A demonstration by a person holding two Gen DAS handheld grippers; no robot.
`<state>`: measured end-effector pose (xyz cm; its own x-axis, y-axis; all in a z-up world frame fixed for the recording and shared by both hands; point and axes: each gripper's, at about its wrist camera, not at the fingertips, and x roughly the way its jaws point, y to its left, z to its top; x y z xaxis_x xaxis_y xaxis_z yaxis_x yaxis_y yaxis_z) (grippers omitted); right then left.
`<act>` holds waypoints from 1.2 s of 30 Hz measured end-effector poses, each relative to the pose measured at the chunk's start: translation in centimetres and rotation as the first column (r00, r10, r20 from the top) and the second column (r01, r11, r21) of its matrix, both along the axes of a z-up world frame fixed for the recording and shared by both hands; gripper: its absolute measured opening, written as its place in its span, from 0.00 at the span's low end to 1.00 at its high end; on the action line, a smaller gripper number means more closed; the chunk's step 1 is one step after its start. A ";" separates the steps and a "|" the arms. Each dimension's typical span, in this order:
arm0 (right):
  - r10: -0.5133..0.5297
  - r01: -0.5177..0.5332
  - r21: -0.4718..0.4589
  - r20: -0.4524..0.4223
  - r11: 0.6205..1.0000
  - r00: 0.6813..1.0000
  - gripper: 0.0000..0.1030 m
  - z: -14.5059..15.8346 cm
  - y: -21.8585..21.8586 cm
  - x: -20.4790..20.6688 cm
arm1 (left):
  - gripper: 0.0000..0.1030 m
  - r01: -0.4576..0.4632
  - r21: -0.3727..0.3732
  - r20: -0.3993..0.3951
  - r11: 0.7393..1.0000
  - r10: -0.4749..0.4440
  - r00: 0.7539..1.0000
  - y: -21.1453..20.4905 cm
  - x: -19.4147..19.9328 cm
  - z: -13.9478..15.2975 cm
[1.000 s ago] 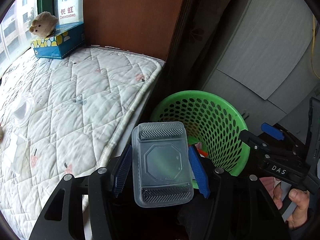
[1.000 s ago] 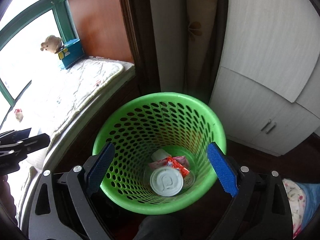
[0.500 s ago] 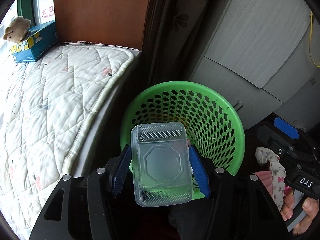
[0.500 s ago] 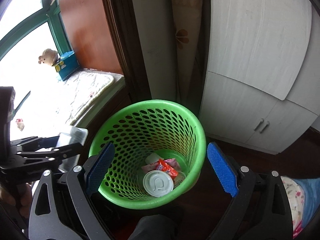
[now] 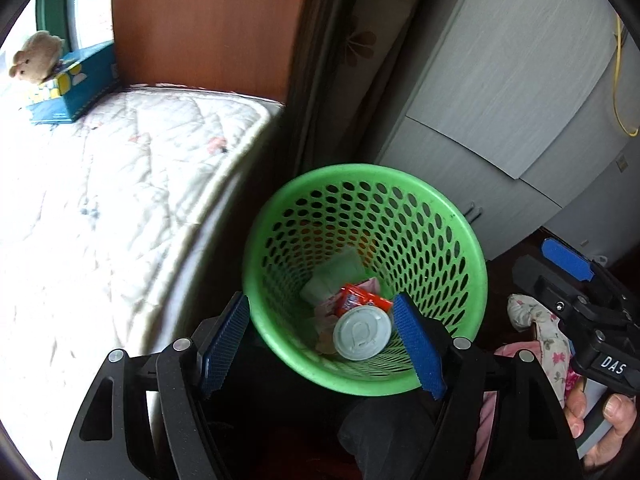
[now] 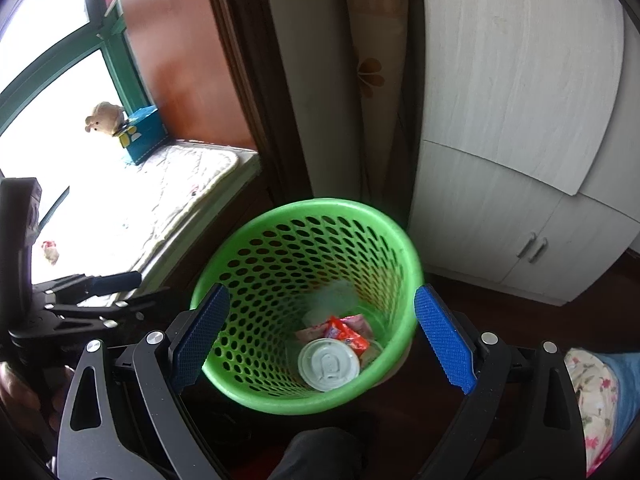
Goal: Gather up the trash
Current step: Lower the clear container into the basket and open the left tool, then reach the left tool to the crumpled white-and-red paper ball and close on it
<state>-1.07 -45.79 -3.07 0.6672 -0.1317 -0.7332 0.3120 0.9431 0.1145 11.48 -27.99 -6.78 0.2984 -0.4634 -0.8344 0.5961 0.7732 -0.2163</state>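
A plush toy (image 5: 35, 57) sits atop a blue tissue box (image 5: 74, 85) at the quilted mattress's (image 5: 120, 184) far left; a grey cabinet (image 5: 520, 92) stands right.

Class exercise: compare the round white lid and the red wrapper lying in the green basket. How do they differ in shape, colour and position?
The white lid is a round, rigid-looking disc with embossed markings; the red wrapper is crumpled, irregular and printed. The white lid is plain pale; the red wrapper is bright orange-red. The white lid lies nearer the camera and covers part of the red wrapper's edge. Both rest at the bottom of the green basket.
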 end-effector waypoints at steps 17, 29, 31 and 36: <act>0.190 -0.190 0.018 0.008 0.982 0.982 0.90 0.5 8.5 4.7 | 0.70 -0.314 0.026 0.119 0.949 0.309 0.944 16.5 4.4 4.6; 0.343 -0.343 0.001 -0.006 0.939 0.939 0.90 1.1 17.4 8.9 | 0.70 -0.578 0.102 0.192 0.810 0.554 0.810 31.4 10.6 4.3; 0.365 -0.365 0.002 -0.013 0.931 0.931 0.90 1.1 18.9 9.6 | 0.70 -0.607 0.118 0.191 0.786 0.582 0.790 33.4 11.9 3.5; 0.409 -0.409 0.007 -0.028 0.912 0.912 0.90 0.9 22.3 11.0 | 0.70 -0.655 0.124 0.157 0.745 0.637 0.755 37.6 14.9 1.7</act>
<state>9.94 -23.53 -2.14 0.6416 0.1492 -0.7524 -0.0982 0.9888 0.1123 26.42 9.66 -5.11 0.5606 0.0084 -0.8280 -0.0485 0.9986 -0.0227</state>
